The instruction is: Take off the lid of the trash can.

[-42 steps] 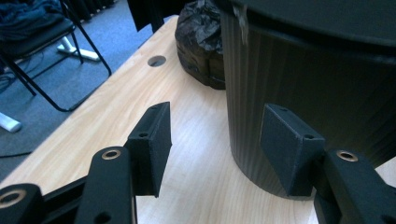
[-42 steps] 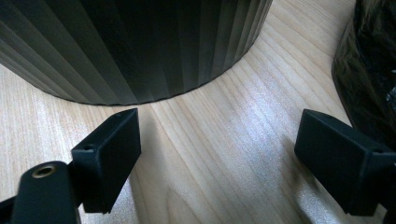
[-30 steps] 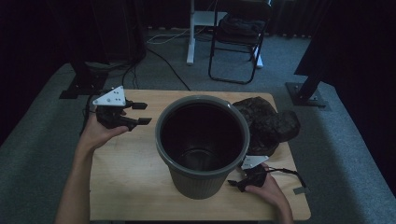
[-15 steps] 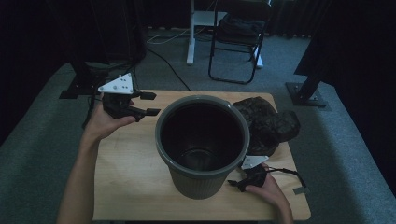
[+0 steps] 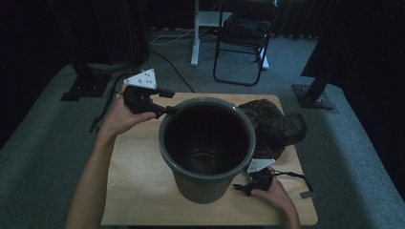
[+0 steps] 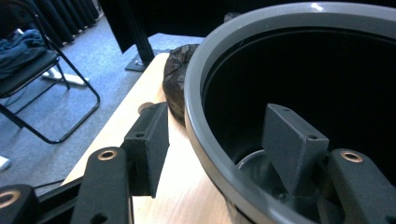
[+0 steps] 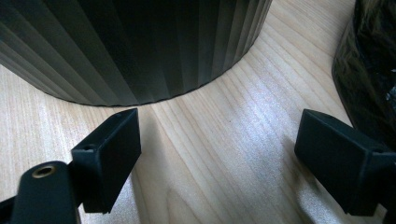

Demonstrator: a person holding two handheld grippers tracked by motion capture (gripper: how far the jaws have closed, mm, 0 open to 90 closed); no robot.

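L gripper moved up, straddling bin rim.

One bin, one black bag, two tools (one per hand), one chair.

A bin stands in the middle of the table. A crumpled bag lies on the table to the right of the bin and a bit behind it, touching its side. The left gripper is at the bin's back left edge, with 1 jaw over the inside of the bin and 1 jaw outside, so the rim sits between the 2 jaws. The right gripper rests low on the table at the bin's front right, just beside its bottom. A chair stands on the floor behind the table
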